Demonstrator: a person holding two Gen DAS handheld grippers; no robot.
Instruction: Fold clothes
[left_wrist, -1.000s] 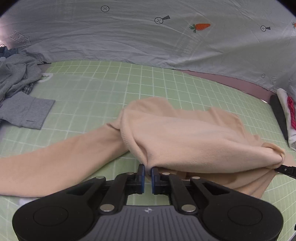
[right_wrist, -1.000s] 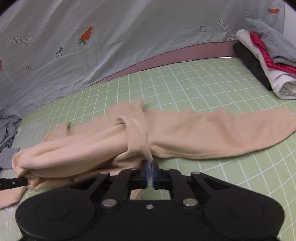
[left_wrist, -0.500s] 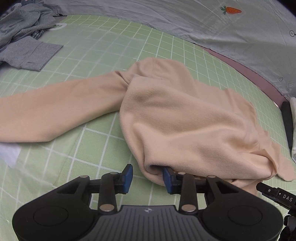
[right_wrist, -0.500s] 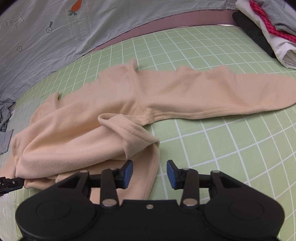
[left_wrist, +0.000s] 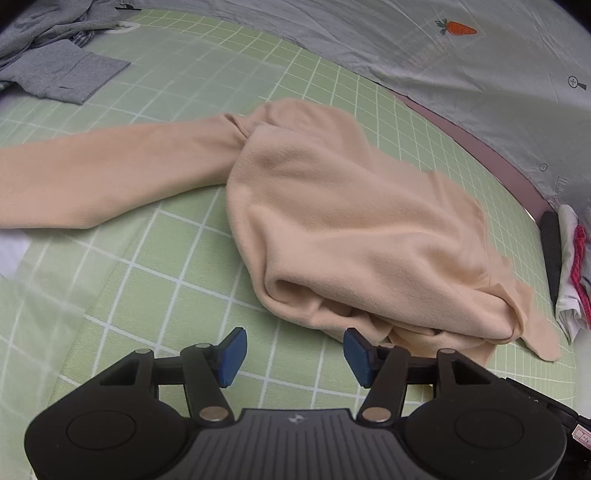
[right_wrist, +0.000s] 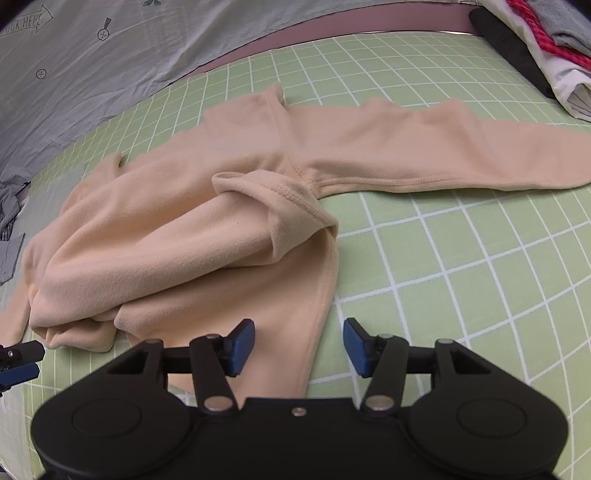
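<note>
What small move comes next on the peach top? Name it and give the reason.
Probably close the right gripper on the right sleeve and fold it across the body. Both grippers are open and hold nothing, the left gripper included; the peach long-sleeved top lies doubled over on the green grid mat, both sleeves spread outward.

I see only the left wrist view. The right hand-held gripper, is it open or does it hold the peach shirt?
Observer: The right hand-held gripper is open and holds nothing; the peach shirt lies loose on the green mat.
Operator: Where is the second sleeve?
Observer: That sleeve lies stretched flat, pointing toward the stack of folded clothes.
Operator: What tops that stack?
Observer: A grey garment.
</note>
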